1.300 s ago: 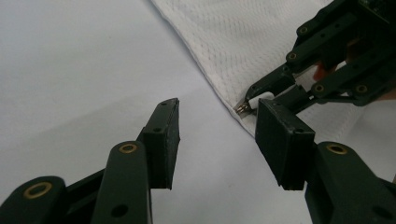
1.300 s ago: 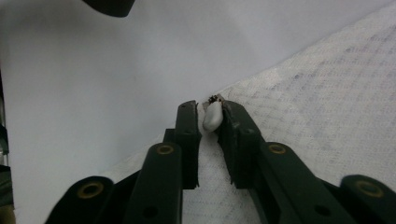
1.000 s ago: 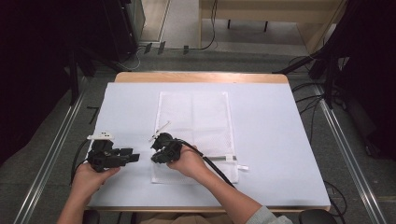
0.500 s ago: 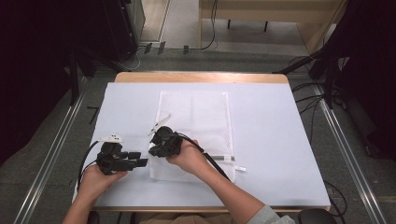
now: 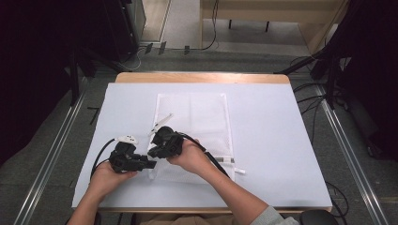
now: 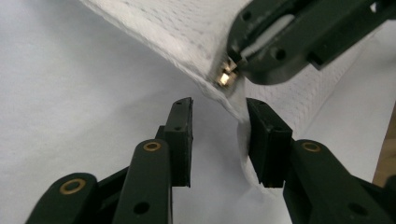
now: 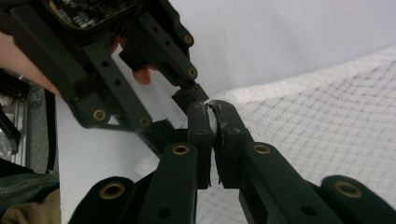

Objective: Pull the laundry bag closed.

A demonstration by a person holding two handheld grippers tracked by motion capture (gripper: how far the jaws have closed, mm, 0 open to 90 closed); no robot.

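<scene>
Now, with the right hand-held gripper [image 7: 212, 122] clamped on the mesh bag's [image 5: 197, 117] lifted corner above the worktop [image 5: 281, 140], the half-open, closing left hand-held gripper [image 6: 219, 119] should pinch the fabric beside the zipper pull [image 6: 225, 77].

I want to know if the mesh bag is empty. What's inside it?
Nothing shows through the white mesh bag in the high view; it lies flat on the table. The right gripper and hand cover its near corner.
</scene>
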